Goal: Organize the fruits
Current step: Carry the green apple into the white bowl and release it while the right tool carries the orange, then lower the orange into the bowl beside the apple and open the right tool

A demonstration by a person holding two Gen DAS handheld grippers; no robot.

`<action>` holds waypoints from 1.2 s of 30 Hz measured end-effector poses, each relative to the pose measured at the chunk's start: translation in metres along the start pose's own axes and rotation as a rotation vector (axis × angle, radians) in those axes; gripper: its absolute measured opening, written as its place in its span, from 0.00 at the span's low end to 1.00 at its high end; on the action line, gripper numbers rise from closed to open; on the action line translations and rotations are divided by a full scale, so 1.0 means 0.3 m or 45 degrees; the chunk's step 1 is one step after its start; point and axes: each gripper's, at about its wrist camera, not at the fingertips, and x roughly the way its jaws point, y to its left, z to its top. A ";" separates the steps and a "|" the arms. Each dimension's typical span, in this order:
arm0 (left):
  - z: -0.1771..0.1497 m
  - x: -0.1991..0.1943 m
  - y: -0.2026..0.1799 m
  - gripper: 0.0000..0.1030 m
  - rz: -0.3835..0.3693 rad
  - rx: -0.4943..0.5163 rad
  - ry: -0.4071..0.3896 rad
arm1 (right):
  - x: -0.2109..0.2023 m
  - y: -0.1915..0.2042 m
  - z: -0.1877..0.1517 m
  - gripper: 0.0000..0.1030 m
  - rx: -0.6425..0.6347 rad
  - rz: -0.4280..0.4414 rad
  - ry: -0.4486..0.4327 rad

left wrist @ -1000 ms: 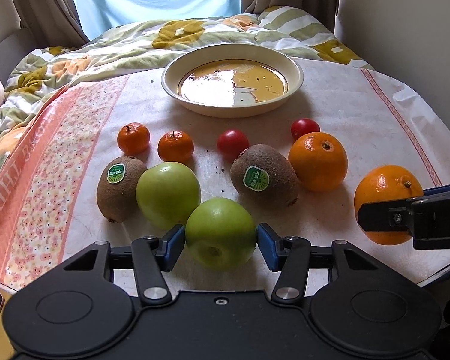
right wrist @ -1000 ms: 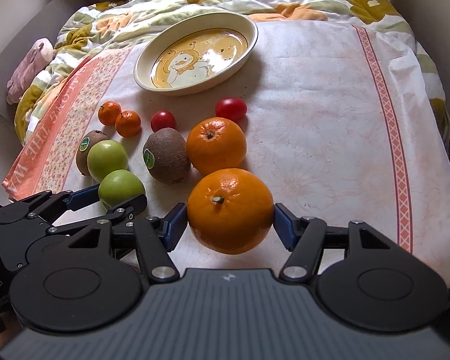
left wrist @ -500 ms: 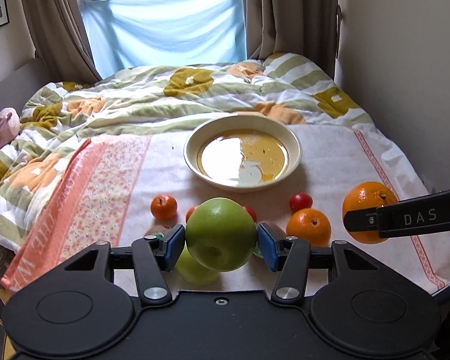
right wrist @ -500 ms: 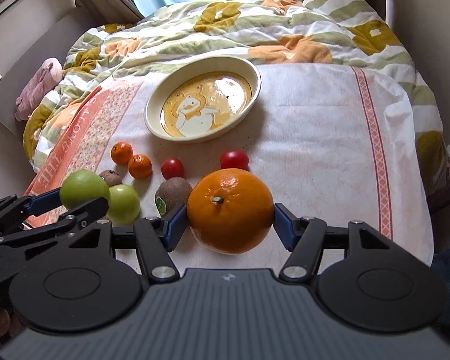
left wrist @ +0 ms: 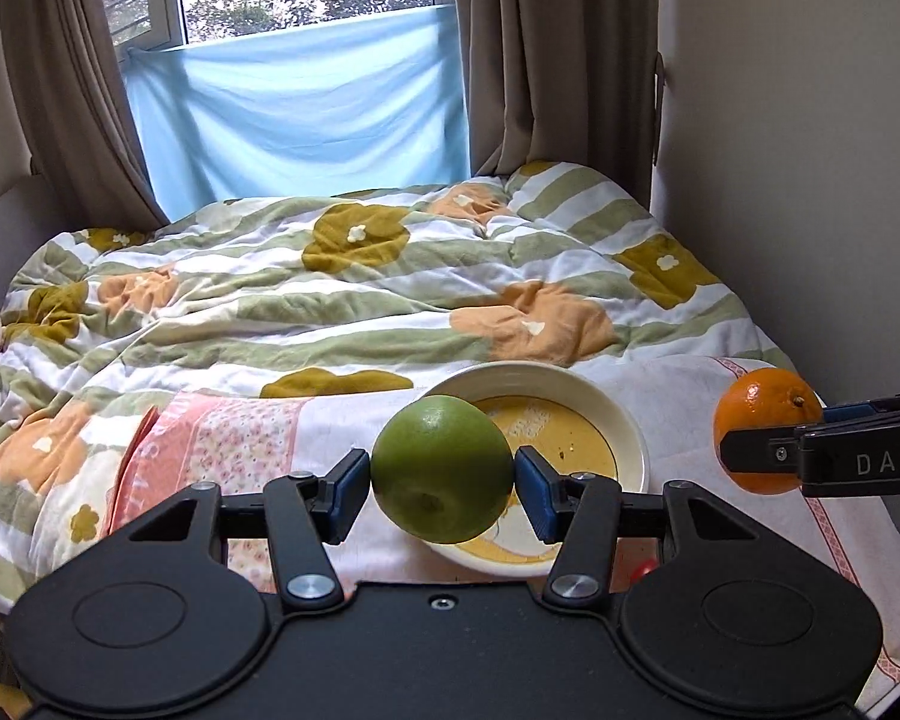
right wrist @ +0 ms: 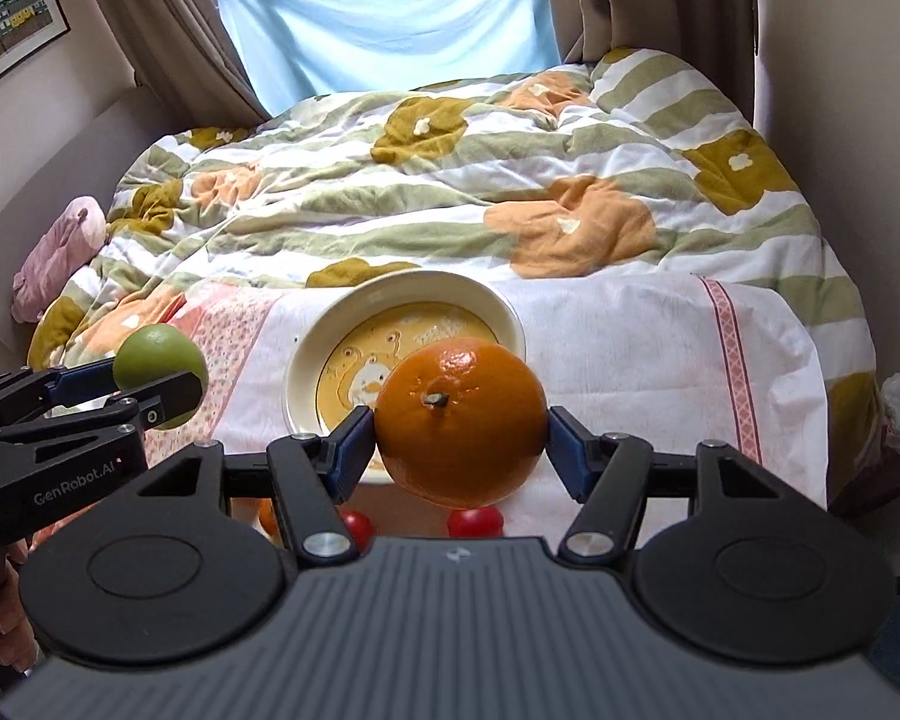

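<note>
My left gripper (left wrist: 443, 474) is shut on a green apple (left wrist: 441, 468) and holds it in the air in front of the cream bowl (left wrist: 627, 438). My right gripper (right wrist: 461, 429) is shut on an orange (right wrist: 461, 423), also raised, just before the bowl's (right wrist: 306, 354) near rim. The orange shows at the right of the left wrist view (left wrist: 762, 420); the apple shows at the left of the right wrist view (right wrist: 159, 360). Two red tomatoes (right wrist: 475, 522) and a bit of a small orange fruit (right wrist: 266, 516) peek out below my right gripper. The other fruits are hidden.
The bowl stands on a white cloth with pink borders (right wrist: 660, 348) over the bed. A flowered quilt (left wrist: 342, 294) lies behind it. A wall (left wrist: 810, 180) is close on the right, with window curtains (left wrist: 546, 48) at the back. A pink soft toy (right wrist: 60, 252) lies at the left.
Both grippers have lifted their fruit higher and moved forward toward the bowl. The fruits left on the cloth have dropped out of sight below the grippers.
</note>
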 end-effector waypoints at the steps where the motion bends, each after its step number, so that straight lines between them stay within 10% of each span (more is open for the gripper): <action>1: 0.015 0.028 0.006 0.56 -0.010 0.011 0.007 | 0.016 0.003 0.019 0.75 0.010 -0.007 -0.002; 24: 0.086 0.649 -0.017 0.57 -0.288 0.350 0.273 | 0.419 -0.032 0.162 0.75 0.253 -0.211 0.128; 28: 0.080 0.616 -0.013 0.94 -0.304 0.379 0.222 | 0.423 -0.037 0.164 0.75 0.275 -0.218 0.140; 36: 0.071 0.541 0.028 0.96 -0.267 0.371 0.206 | 0.414 -0.031 0.165 0.75 0.244 -0.206 0.150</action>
